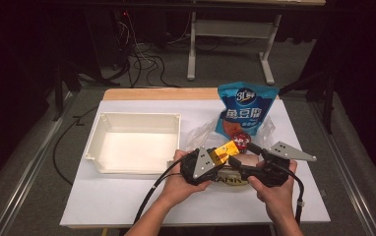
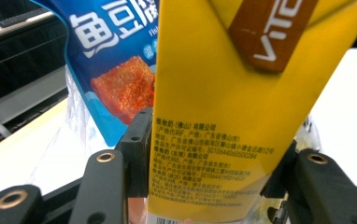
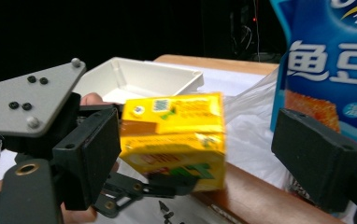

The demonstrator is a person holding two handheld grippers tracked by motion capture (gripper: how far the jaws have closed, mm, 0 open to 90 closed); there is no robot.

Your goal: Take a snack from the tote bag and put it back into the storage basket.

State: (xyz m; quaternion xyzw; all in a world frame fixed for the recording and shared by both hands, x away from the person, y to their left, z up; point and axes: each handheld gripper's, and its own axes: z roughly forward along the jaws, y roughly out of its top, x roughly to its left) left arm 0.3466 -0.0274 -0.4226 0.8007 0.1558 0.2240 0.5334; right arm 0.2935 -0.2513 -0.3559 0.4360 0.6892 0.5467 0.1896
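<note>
Looking down from the high view, a person's two hands come in from the bottom edge, each holding a two-jaw gripper over a white table [image 1: 127, 196]. The left gripper [image 1: 220, 156] carries a small yellow drink carton [image 1: 226, 150] between its jaws, lifted just off the table. The right gripper [image 1: 242, 153] sits just to the right of it, its jaws pointing toward the carton from the other side. Just beyond both grippers stands a blue snack bag [image 1: 244, 110], with a crumpled clear plastic bag [image 1: 201, 133] around its base. To the left of the left gripper, close by, sits a white plastic bin [image 1: 136, 142].

In the left gripper view, the yellow drink carton [image 2: 214, 107] rises large between the two black jaws, which press against its printed sides, so the left gripper [image 2: 214, 163] is closed on the carton. Beyond the carton and to its left stands the blue snack bag [image 2: 116, 60], showing a picture of an orange-red square of food.

In the right gripper view, the right gripper [image 3: 204, 149] has its jaws spread wide, one at each side of the picture, holding nothing. The yellow drink carton [image 3: 174, 140] hangs between them but farther off, touching neither jaw, gripped by the left gripper [image 3: 134, 179] that reaches in from the left. The white plastic bin [image 3: 139, 77] lies beyond the carton, and the blue snack bag [image 3: 331, 70] stands behind the right-hand jaw.
</note>
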